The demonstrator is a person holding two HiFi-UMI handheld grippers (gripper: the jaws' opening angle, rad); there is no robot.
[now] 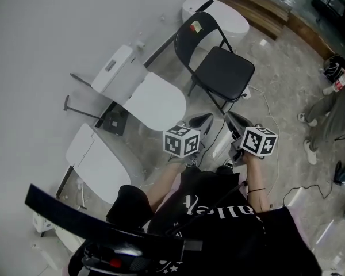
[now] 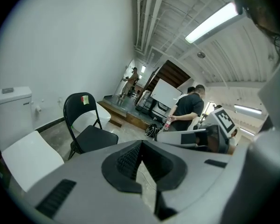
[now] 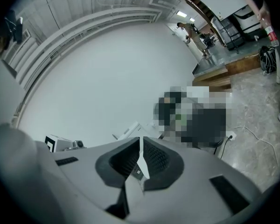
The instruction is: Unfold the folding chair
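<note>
On the stone floor, ahead of both grippers, the black folding chair stands already unfolded, its seat level, and nothing touches it. White toilets stand beside it along the wall. The left gripper has its jaws pressed together on nothing. The jaws of the right gripper also meet at the tips and are empty.
</note>
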